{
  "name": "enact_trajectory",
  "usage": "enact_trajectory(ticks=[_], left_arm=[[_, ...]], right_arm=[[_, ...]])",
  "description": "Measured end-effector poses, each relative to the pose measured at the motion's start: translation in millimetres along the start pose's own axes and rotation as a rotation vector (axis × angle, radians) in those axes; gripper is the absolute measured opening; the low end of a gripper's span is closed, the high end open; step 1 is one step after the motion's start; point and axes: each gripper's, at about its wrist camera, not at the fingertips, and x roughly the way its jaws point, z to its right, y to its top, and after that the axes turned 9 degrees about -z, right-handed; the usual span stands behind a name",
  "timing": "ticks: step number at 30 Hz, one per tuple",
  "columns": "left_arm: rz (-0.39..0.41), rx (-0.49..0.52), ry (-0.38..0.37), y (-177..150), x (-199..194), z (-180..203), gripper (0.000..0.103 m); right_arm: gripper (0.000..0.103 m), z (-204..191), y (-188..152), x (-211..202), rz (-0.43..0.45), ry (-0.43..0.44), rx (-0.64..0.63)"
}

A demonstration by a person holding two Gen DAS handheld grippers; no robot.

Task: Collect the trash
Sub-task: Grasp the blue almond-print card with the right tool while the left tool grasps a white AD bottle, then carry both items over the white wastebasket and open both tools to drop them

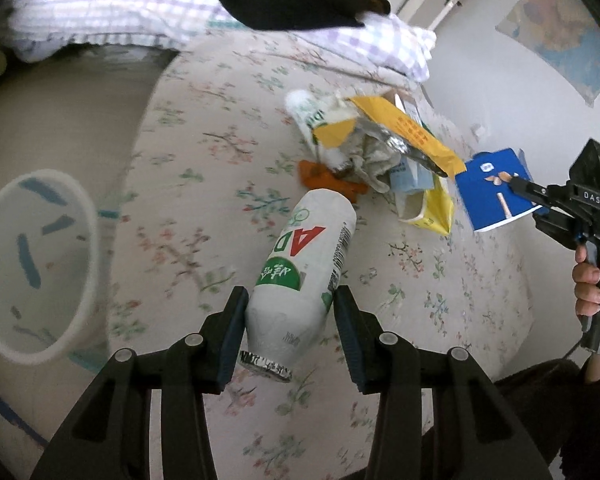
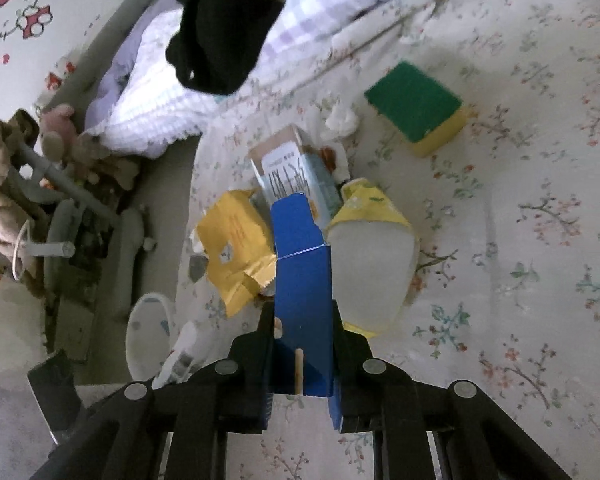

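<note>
Mid-collection, judging by the pile: left gripper [image 1: 290, 320] closed on the white bottle [image 1: 304, 280], right gripper [image 2: 302, 360] clamping the blue box [image 2: 302, 280], bin [image 1: 32, 264] at nine o'clock, wrappers [image 1: 396, 132] left at twelve o'clock.

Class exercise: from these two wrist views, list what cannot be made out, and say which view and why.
- Left wrist: inside of the white bin, blurred.
- Left wrist: second bottle, mostly hidden by the yellow wrapper.
- Right wrist: white bottle, hidden behind the right gripper.
- Right wrist: blue box print, turned away.
</note>
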Motion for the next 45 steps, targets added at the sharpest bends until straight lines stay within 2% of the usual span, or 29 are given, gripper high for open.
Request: enact_trajectory(ticks=[7,12,15,25,30,33,35,36,37,42,45], left_arm=[[0.072,-0.085,0.019,-23.1,-37.4,-43.1,0.046],[0.122,-0.172,0.038,-38.1,-61.2,-80.6,0.046],[0.146,-0.219,0.049,-45.5,-71.8,-101.5,0.046],[0.191,-0.398,0.08,-55.6,-72.6,-165.3,0.046],[0.208,-0.404,0.104,-46.0,-61.8,-178.3,0.046],[0.2,-0.396,0.152,-40.5,-54.9,-182.9,0.048],[0.161,-0.421,0.192,-37.6,-51.1,-189.9,0.062],[0.145,-0.441,0.217,-37.7,-50.5,-192.4,0.076],[0.15,-0.458,0.251,-39.8,-52.9,-195.1,0.083],[0.183,-0.445,0.371,-52.4,-70.1,-204.9,0.091],[0.177,-0.447,0.417,-61.7,-75.6,-210.2,0.092]], right_arm=[[0.018,-8.3,-3.9,-24.1,0.081,0.027,0.016],[0.018,-33.2,-3.2,-22.5,0.102,0.053,-0.022],[0.018,-56.9,-2.6,-7.5,0.084,0.072,-0.053],[0.018,-154.9,-11.3,90.4,-0.059,0.086,-0.199],[0.018,-186.9,-20.5,148.9,-0.147,0.077,-0.235],[0.018,-199.4,-24.9,173.6,-0.184,0.076,-0.256],[0.018,-210.0,-27.4,193.7,-0.206,0.079,-0.27],[0.018,-213.3,-27.7,198.1,-0.211,0.08,-0.273],[0.018,-216.9,-28.3,206.5,-0.221,0.083,-0.277],[0.018,-232.2,-31.6,234.4,-0.253,0.082,-0.292],[0.018,-239.7,-34.4,252.0,-0.277,0.07,-0.31]])
